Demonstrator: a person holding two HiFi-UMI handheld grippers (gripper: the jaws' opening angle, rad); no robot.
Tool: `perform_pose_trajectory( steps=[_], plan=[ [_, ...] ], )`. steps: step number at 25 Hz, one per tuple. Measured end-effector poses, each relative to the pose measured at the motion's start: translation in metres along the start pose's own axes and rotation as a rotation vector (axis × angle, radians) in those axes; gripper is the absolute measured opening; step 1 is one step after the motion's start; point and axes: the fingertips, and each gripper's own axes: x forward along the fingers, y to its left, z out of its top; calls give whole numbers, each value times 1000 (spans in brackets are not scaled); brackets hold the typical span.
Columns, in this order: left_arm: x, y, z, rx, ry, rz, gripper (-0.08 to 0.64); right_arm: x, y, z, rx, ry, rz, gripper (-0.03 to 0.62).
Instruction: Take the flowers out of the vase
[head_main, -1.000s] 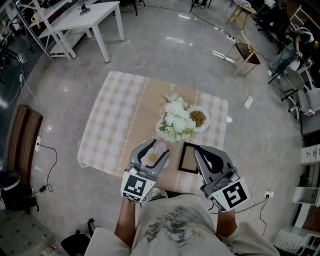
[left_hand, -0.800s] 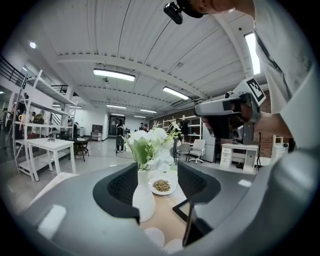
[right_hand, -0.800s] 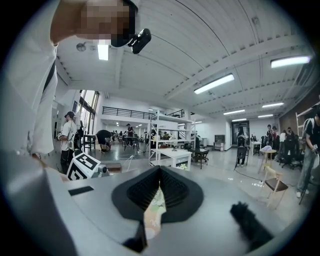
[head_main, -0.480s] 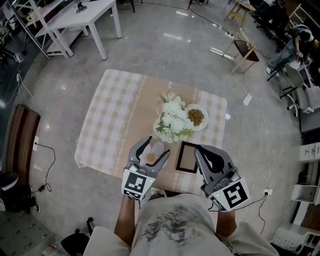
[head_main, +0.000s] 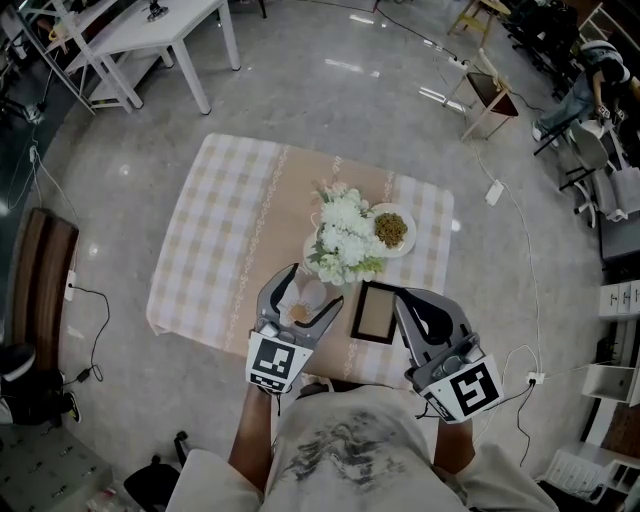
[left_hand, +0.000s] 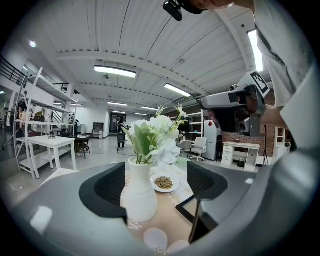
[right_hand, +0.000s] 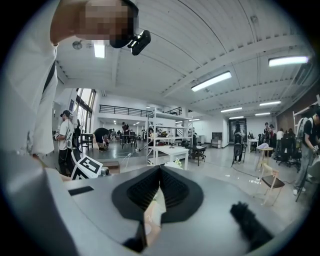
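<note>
At the near table edge: left gripper (head_main: 312, 287) sits low, nearly level. Fingers apart, just been opening, nothing between the pads. Reads as pre-shaping for a grab: its own view frames the white vase (left_hand: 137, 195) in the gap, beyond the tips, untouched.

Right gripper (head_main: 415, 300) is beside it, fingers together, tips meeting on nothing. Looks parked; could steady the vase, my guess.

Just ahead of the right gripper: dark picture frame (head_main: 375, 313) lying flat on the cloth, off the left gripper's line to the vase.

Mid-table (head_main: 220, 220), checked cloth: vase upright, flowers (head_main: 345, 238) all seated in it. White heads and green leaves spread wide enough to hide most of the vase from above. No flower out yet, so the task is at the approach step.

Narrow neck, light-looking vase. I'd grab the stems just above the rim and pull straight up, otherwise the vase may tip or ride along.

Behind and right of the vase, apart from it: plate (head_main: 391, 229) with brownish-green bits. Clear of a vertical pull, at risk from a sideways one.

Far floor: white table (head_main: 170, 40), wooden chair (head_main: 490, 100).

Counts:
- grippers: 2
- vase: 1
- flower bunch: 1 (stems not countable)
- plate: 1
- frame: 1
- clothed table: 1
</note>
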Motion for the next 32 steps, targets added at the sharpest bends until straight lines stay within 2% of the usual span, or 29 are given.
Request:
perform_pose_trajectory(
  steps=[9, 21, 32],
  plan=[
    [12, 1, -2, 17, -21, 13, 453, -2, -5, -3, -1, 7, -4, 17],
    [30, -5, -7, 94, -43, -1, 585, -3, -12, -8, 5, 24, -14, 16],
    [52, 0, -4, 144, -102, 60, 592, -4, -17, -13, 11, 36, -19, 17]
  ],
)
